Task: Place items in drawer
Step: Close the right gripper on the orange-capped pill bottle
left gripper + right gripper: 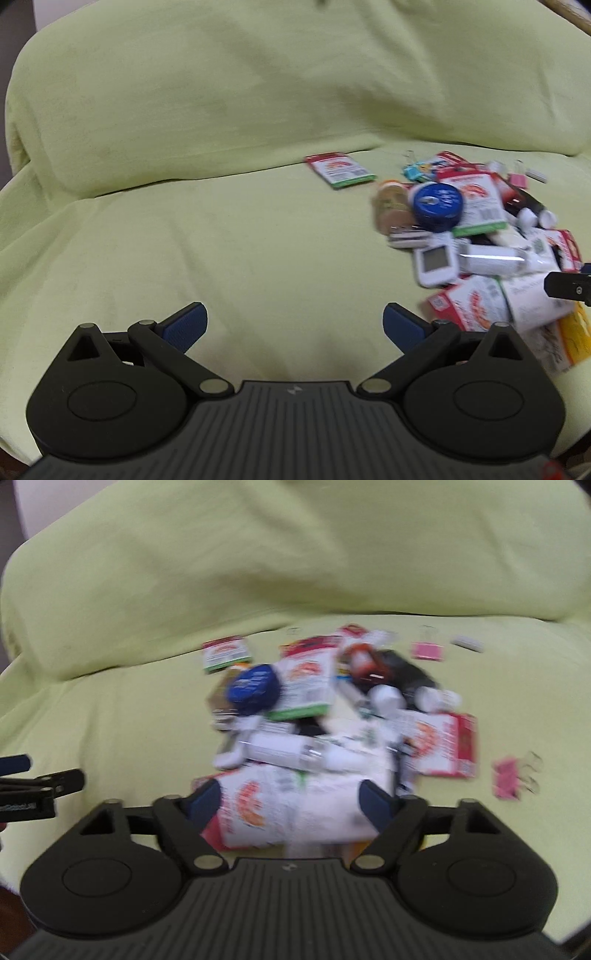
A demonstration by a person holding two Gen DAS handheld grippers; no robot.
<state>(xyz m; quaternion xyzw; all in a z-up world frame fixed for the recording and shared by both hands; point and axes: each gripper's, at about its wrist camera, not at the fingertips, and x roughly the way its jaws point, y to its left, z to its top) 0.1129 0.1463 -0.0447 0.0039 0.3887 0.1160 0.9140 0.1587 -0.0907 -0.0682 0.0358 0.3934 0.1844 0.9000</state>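
My left gripper hangs over bare green cover, fingers spread and empty. My right gripper is spread too, straddling a red-and-white box at the near edge of the pile. The box looks light and crushable, so I'd pinch its long sides. The blue tin looks slick. No drawer in view.

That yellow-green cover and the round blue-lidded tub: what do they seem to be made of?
The yellow-green cover looks like soft woven cloth, matte: it creases and drapes in rounded folds. The blue-lidded tub looks like plastic or tin with a faintly glossy printed lid; blur leaves that open.
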